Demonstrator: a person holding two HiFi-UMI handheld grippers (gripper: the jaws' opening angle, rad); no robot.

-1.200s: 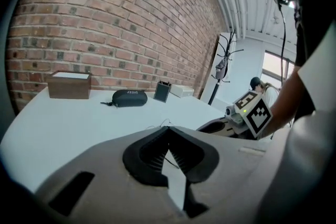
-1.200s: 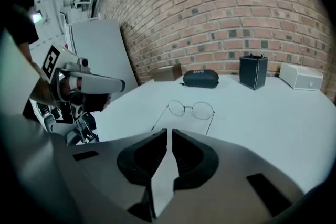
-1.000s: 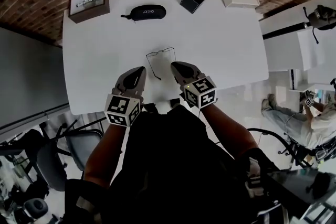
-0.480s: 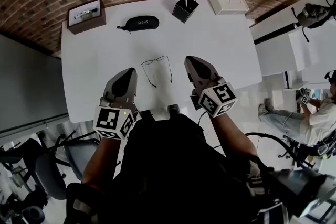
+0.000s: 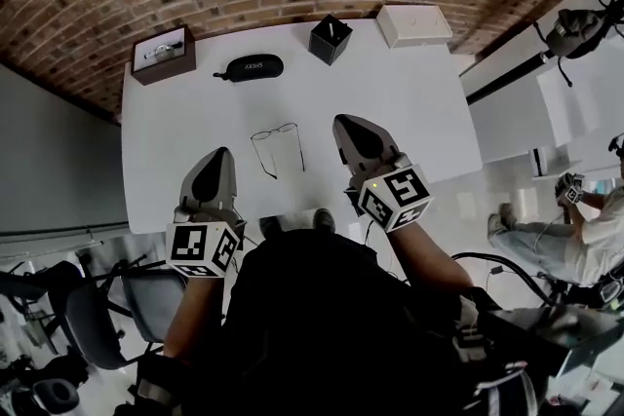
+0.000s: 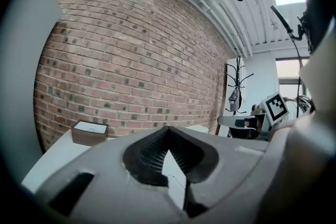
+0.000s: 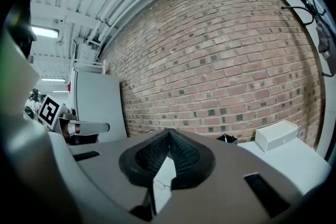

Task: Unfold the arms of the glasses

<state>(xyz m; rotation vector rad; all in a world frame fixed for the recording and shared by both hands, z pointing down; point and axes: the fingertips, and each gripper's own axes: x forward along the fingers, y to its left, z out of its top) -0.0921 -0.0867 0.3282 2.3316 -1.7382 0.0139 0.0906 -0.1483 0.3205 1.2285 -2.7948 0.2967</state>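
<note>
The thin wire-framed glasses (image 5: 278, 147) lie on the white table (image 5: 409, 102), both arms spread and pointing towards me. A sliver of them shows through the jaw gap in the right gripper view (image 7: 161, 184). My left gripper (image 5: 216, 156) hangs above the table's near edge, to the left of the glasses, shut and empty (image 6: 168, 128). To the right of the glasses my right gripper (image 5: 343, 124) is held up, also shut with nothing in it (image 7: 169, 131). Neither touches the glasses.
Along the table's far edge stand a brown box (image 5: 163, 54) with a pale item inside, a black glasses case (image 5: 251, 67), a black cube holder (image 5: 331, 38) and a white box (image 5: 414, 24). A brick wall runs behind. Chairs (image 5: 117, 297) stand at the lower left.
Both grippers have risen off the table and drawn back from the glasses, spreading apart. The glasses have stayed flat on the table with their arms spread.
</note>
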